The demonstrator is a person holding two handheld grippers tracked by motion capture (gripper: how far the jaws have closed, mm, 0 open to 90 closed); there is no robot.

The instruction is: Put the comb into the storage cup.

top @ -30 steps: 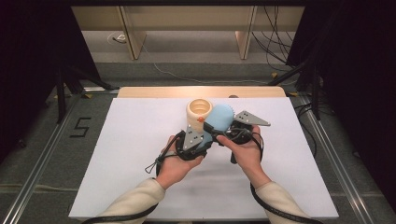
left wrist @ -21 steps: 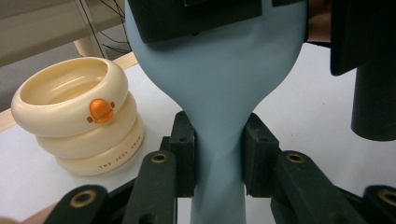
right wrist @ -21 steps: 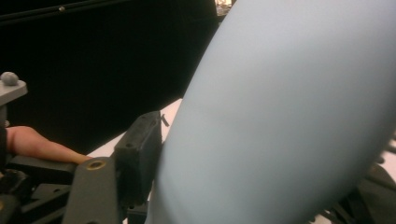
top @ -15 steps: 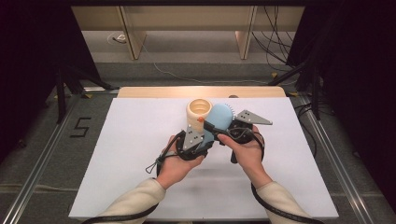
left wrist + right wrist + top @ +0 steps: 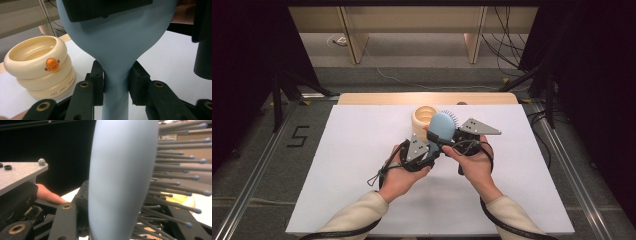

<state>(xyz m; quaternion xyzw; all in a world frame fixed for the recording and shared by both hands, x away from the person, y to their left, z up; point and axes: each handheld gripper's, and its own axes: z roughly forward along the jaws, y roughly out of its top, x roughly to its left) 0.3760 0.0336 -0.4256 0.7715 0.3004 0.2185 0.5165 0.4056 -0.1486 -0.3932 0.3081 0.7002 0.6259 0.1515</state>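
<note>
A light-blue hairbrush [image 5: 441, 126] is held up over the white table between both grippers. My left gripper [image 5: 434, 143] is shut on its narrow neck [image 5: 116, 82], a pad pressing on each side. My right gripper [image 5: 452, 132] is shut on the brush head [image 5: 120, 182], one jaw against the smooth back and the other among the bristles [image 5: 175, 177]. Its jaws have just been closing with the head between them. Behind the brush stands a cream ringed cup [image 5: 423, 116] with an orange knob [image 5: 52, 64].
White sheet [image 5: 362, 165] covers the table, and a wooden strip [image 5: 427, 98] runs along the far edge. The cup [image 5: 37, 67] stands close behind the grippers. Cables [image 5: 512, 45] lie on the floor beyond, and a "5" mark [image 5: 298, 136] is on the floor to the left.
The brush head has shifted slightly left, towards the cup. Both hands stay about where they were.
</note>
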